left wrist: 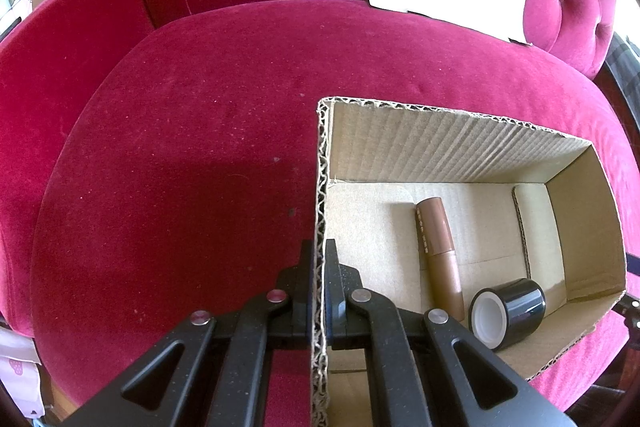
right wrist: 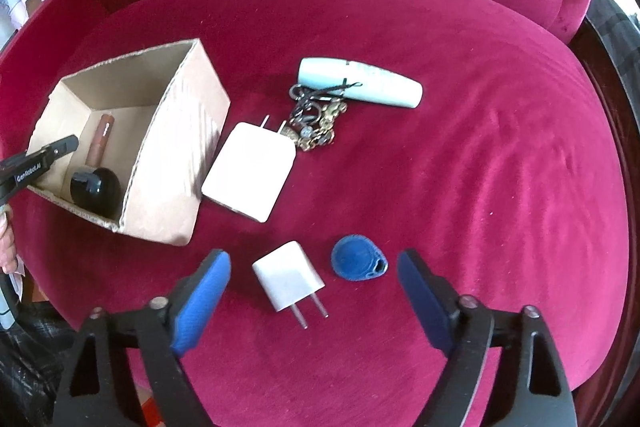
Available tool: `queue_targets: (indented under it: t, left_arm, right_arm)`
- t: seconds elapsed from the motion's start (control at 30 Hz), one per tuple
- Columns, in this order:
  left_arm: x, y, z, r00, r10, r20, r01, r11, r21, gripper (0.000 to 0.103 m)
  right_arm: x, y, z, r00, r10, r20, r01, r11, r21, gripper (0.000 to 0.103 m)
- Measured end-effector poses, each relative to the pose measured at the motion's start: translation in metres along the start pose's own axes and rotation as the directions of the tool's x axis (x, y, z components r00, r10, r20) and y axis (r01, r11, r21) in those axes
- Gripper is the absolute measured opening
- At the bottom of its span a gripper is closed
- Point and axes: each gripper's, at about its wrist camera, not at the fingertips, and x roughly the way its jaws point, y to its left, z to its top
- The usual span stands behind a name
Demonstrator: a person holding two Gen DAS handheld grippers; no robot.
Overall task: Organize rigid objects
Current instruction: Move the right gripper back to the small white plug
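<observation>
The left gripper is clamping the open brown cardboard box wall. The right gripper, released, is straddling the small white plug charger on the crimson velvet seat; the adjacent blue key fob risks being caught too.

A home living room: a tufted crimson velvet sofa strewn with household odds and ends

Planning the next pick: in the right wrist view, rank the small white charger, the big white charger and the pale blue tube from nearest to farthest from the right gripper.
1. Small white charger, between the right gripper fingers.
2. Big white charger, beside the cardboard box.
3. Pale blue tube, farthest back.
</observation>
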Motion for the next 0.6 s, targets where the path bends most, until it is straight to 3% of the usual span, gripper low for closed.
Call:
queue_targets:
  t: [0.1,0.17,0.2,0.6]
  left_arm:
    - [0.0,0.0,0.0,1.0,0.0,0.0,0.0,1.0,0.002,0.003]
    - [-0.001,0.0,0.0,1.0,0.0,0.0,0.0,1.0,0.001,0.003]
    - [-0.001,0.0,-0.001,1.0,0.0,0.0,0.0,1.0,0.002,0.003]
    - [-0.001,0.0,0.0,1.0,-0.003,0.001,0.003,1.0,0.012,0.003]
  right_arm:
    - [0.002,0.004,-0.001,1.0,0.008,-0.011,-0.008,1.0,-0.015,0.071]
    - [0.003,0.007,-0.001,1.0,0.015,-0.021,-0.015,1.0,-0.025,0.057]
    - [0.004,0.009,-0.001,0.999,0.024,-0.028,-0.025,0.999,-0.034,0.04]
    - [-0.001,0.012,0.005,1.0,0.01,-0.026,-0.011,1.0,-0.021,0.038]
